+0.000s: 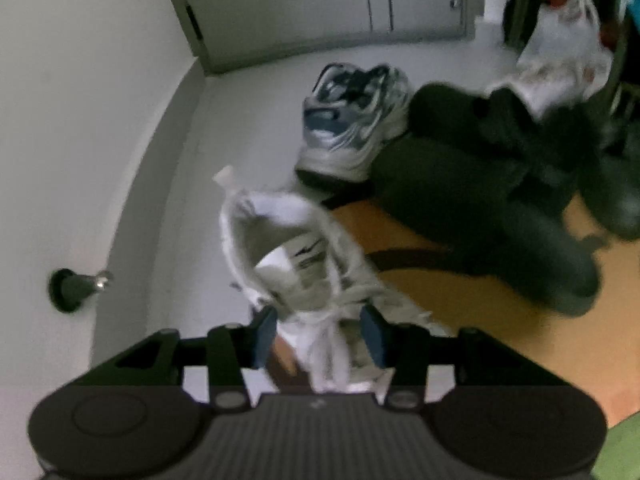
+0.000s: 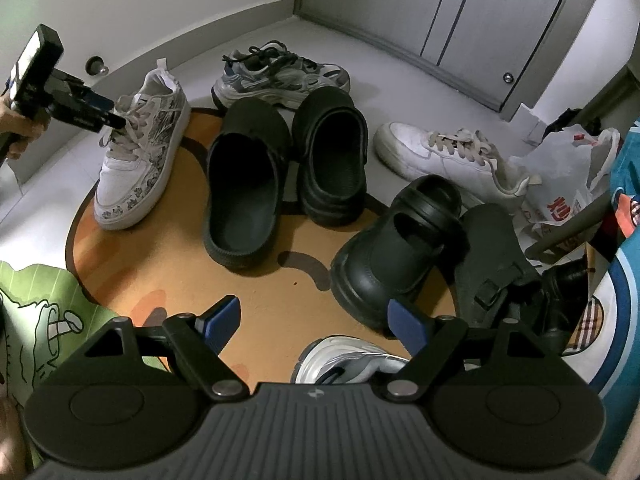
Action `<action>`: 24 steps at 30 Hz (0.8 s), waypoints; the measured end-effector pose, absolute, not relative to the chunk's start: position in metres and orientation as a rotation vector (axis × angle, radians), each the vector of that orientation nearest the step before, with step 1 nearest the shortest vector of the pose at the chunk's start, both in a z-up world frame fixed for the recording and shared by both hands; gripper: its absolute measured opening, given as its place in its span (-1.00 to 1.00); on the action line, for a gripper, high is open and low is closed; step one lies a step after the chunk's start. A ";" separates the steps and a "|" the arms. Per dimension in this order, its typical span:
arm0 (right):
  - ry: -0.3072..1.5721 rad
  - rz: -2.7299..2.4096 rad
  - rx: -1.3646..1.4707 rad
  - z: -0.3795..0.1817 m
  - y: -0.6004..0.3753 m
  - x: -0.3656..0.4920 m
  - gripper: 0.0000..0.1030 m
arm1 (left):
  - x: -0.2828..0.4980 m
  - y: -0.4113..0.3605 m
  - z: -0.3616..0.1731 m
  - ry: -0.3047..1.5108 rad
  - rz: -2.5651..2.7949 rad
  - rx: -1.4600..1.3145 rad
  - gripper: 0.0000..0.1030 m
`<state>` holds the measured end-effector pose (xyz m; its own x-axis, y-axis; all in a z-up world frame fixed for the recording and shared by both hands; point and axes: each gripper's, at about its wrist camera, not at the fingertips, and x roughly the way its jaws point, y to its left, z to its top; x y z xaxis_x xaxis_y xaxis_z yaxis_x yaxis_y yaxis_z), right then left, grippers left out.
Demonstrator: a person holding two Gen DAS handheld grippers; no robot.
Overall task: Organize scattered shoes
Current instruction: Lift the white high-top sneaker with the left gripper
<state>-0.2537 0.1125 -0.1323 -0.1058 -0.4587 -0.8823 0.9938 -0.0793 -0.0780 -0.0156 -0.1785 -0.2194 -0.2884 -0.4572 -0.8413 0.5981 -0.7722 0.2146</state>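
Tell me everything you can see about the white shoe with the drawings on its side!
The white patterned sneaker is a lace-up with grey-blue drawings on its side and sole edge, pale laces and a pull tab at the heel. It stands upright, partly on the orange mat, left of the black clogs. The left gripper is at its laces, pads not pressing.
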 end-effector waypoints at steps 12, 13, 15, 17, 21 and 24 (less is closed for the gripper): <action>0.883 -1.503 0.834 -0.132 0.112 -0.251 0.65 | -0.008 -0.185 -0.214 0.153 -2.062 1.154 -0.19; 0.883 -1.503 0.834 -0.132 0.112 -0.251 0.65 | -0.007 -0.185 -0.212 0.152 -2.063 1.136 -0.19; 0.883 -1.500 0.837 -0.133 0.113 -0.251 0.65 | -0.006 -0.186 -0.209 0.163 -2.077 1.106 -0.19; 0.883 -1.497 0.843 -0.134 0.113 -0.251 0.65 | -0.009 -0.185 -0.212 0.159 -2.088 1.111 -0.19; 0.885 -1.491 0.848 -0.136 0.112 -0.250 0.65 | -0.015 -0.176 -0.214 0.077 -2.101 1.123 -0.19; 0.885 -1.487 0.847 -0.136 0.112 -0.249 0.65 | -0.014 -0.176 -0.214 0.072 -2.104 1.123 -0.19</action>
